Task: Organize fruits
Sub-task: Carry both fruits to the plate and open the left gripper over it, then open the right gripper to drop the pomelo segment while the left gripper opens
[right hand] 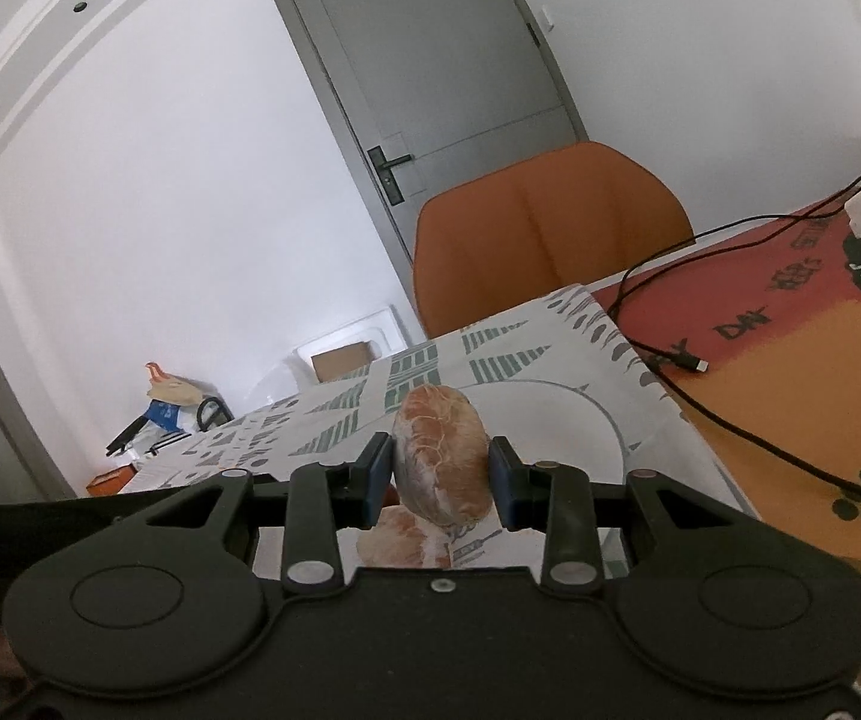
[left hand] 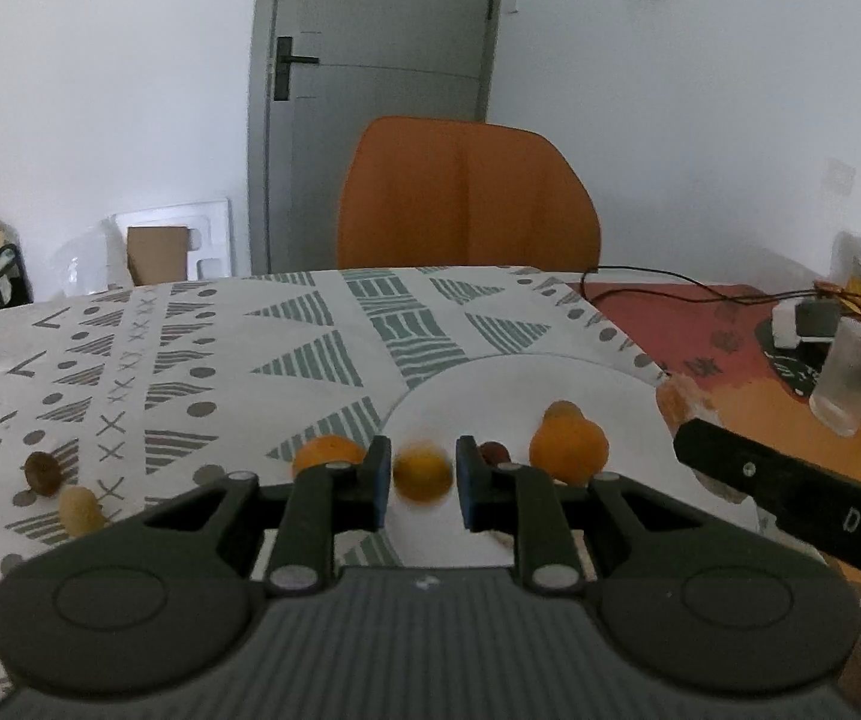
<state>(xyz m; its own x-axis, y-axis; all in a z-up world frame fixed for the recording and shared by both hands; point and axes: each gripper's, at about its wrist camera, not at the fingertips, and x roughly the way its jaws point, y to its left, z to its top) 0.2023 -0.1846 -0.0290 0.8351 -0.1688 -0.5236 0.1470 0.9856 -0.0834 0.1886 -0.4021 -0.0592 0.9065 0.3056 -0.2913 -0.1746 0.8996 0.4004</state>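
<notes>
In the left wrist view my left gripper (left hand: 422,483) is open, with a small blurred orange fruit (left hand: 422,473) between its blue pads, not touching them, over the white plate (left hand: 550,378). On the plate lie a pear-shaped orange fruit (left hand: 568,445) and a small brown fruit (left hand: 494,452). Another orange fruit (left hand: 327,452) sits at the plate's left rim. A brown fruit (left hand: 41,470) and a pale yellow one (left hand: 78,509) lie on the patterned cloth at left. My right gripper (right hand: 441,471) is shut on a peeled pomelo segment (right hand: 441,456), held above the plate (right hand: 562,420); another segment (right hand: 403,539) lies below.
An orange chair (left hand: 469,195) stands behind the table. Right of the cloth lie a black cable (right hand: 730,420), a frosted glass (left hand: 853,381) and a white charger (left hand: 785,324). The right gripper's black body (left hand: 790,486) reaches in at the plate's right edge.
</notes>
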